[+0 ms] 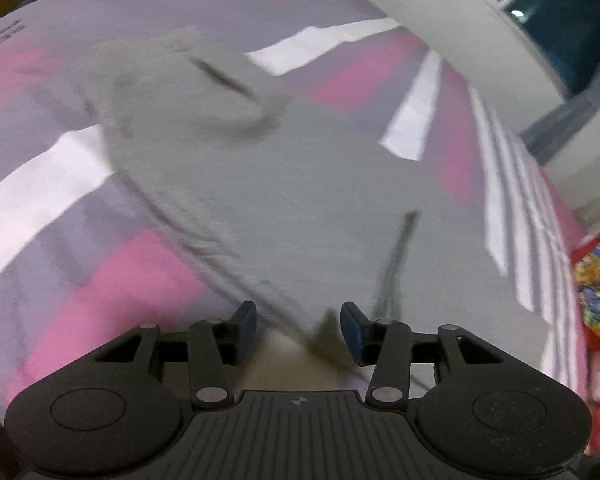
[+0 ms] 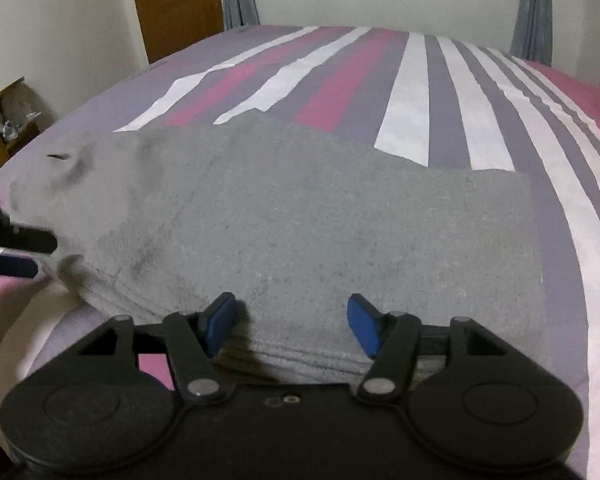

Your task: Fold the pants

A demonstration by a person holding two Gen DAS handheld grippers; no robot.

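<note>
Grey pants (image 2: 320,220) lie spread flat on a bed with a pink, purple and white striped sheet (image 2: 408,92). In the right wrist view my right gripper (image 2: 292,322) hovers over the near stitched edge of the pants, its blue pads wide apart and not pressing on the cloth. In the left wrist view, which is blurred, the pants (image 1: 260,184) run away from my left gripper (image 1: 299,326). Its jaws stand apart, with a corner of the grey cloth lying in the gap, not pinched. The left gripper (image 2: 16,248) also shows at the left edge, beside the pants' bunched end.
A wooden door (image 2: 176,4) and grey curtains (image 2: 534,12) stand behind the bed. A wooden shelf (image 2: 0,128) sits at its left side. A colourful red item (image 1: 596,292) lies past the bed's right edge, below a window (image 1: 560,8).
</note>
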